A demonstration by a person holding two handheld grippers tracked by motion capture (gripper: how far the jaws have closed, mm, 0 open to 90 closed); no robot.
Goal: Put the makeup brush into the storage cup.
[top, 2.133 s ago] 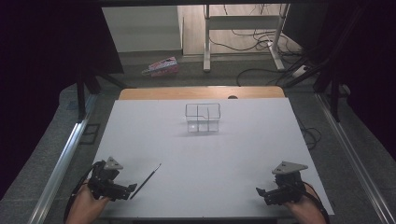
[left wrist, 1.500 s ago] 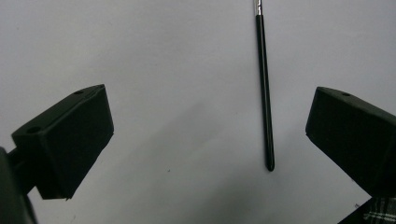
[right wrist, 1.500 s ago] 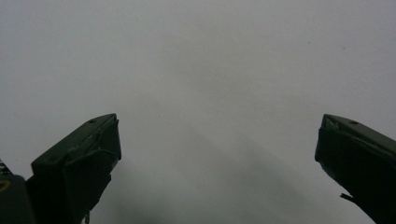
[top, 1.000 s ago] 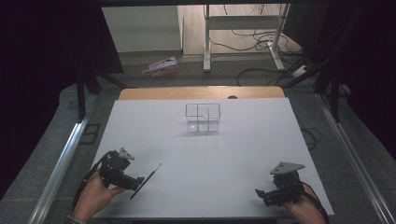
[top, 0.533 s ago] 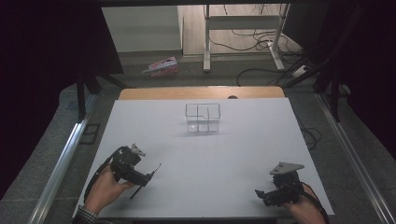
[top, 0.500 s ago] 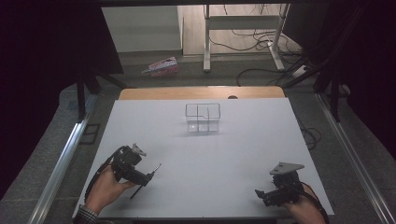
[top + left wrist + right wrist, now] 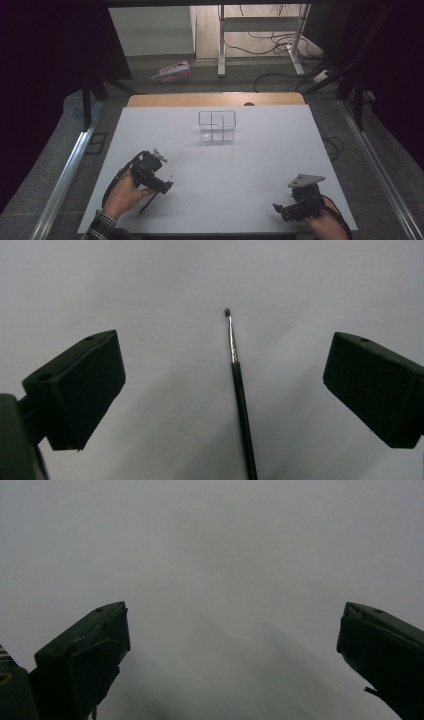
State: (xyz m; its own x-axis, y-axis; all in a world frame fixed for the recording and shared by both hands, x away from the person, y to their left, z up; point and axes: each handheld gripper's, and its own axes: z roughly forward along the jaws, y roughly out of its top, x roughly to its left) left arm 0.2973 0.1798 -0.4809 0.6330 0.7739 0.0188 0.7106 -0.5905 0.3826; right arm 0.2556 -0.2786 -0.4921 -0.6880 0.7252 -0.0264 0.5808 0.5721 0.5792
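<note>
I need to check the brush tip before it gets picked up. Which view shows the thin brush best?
The left gripper view: the brush lies on the white table between the open left claw, with dark handle, metal ferrule and small tip all clear. The high view shows a thin dark line partly under that claw.

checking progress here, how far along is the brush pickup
Done: the left gripper is over the thin brush, jaws open either side. In hand: nothing gripped; the brush lies flat on the table. Left: closing, lifting, perhaps carrying to the clear organiser. The right gripper rests open.
</note>
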